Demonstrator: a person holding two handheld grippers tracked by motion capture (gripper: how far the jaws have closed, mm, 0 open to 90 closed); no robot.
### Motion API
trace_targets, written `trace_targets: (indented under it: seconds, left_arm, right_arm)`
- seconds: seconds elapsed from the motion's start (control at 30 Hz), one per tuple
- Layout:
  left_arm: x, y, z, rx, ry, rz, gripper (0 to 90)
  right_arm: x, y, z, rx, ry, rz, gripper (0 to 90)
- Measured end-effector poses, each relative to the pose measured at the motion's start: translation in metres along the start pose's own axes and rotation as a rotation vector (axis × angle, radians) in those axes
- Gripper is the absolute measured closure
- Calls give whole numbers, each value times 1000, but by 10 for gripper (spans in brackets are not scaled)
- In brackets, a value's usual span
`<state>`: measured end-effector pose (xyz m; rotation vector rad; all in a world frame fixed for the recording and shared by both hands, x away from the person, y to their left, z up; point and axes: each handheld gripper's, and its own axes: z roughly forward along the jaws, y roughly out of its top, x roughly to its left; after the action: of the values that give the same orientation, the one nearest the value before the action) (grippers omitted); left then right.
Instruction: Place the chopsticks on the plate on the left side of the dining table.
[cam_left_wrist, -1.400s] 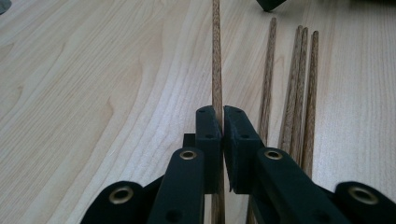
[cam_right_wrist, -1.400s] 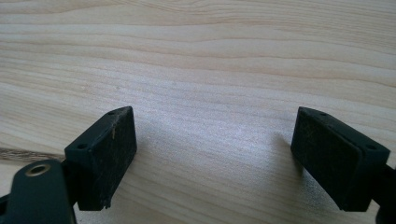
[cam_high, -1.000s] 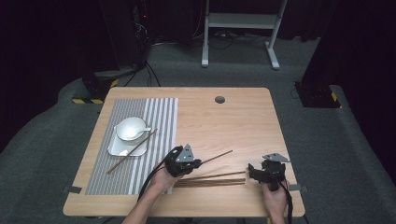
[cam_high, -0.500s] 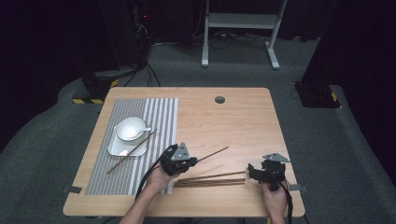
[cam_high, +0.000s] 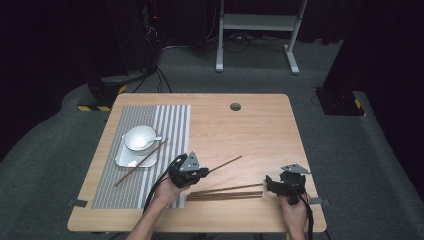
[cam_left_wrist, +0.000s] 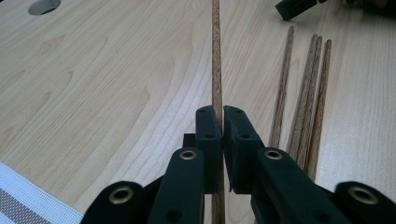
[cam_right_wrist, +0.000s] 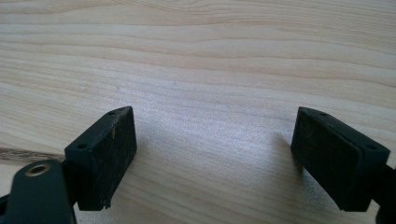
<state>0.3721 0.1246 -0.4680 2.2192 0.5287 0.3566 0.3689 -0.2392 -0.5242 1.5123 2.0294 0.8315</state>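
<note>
My left gripper (cam_high: 199, 173) is near the table's front, just right of the placemat, and is shut on a brown chopstick (cam_high: 226, 163). The stick points away to the right, lifted at a slant. In the left gripper view the jaws (cam_left_wrist: 222, 113) pinch that chopstick (cam_left_wrist: 215, 56) near its end. Several more chopsticks (cam_high: 225, 192) lie side by side on the wood between the two hands and appear as chopsticks (cam_left_wrist: 303, 93) in the left gripper view. My right gripper (cam_high: 274, 183) rests at the front right, and in its own view it (cam_right_wrist: 215, 140) is open over bare wood.
A striped placemat (cam_high: 165, 125) covers the table's left part. On it a white square plate (cam_high: 125, 159) carries a white bowl (cam_high: 140, 137) with a spoon, and one chopstick (cam_high: 140, 163) lies across the plate. A cable hole (cam_high: 235, 106) sits at the far edge.
My left gripper has shifted slightly to the left with the chopstick in it. The right gripper has not moved.
</note>
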Motion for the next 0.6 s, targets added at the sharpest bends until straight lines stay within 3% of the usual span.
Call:
trace_targets:
  seconds: [0.6]
  left_arm:
    - [7, -3, -16, -2, 34, -4, 850]
  right_arm:
    - [0, 0, 0, 0, 0, 0, 137]
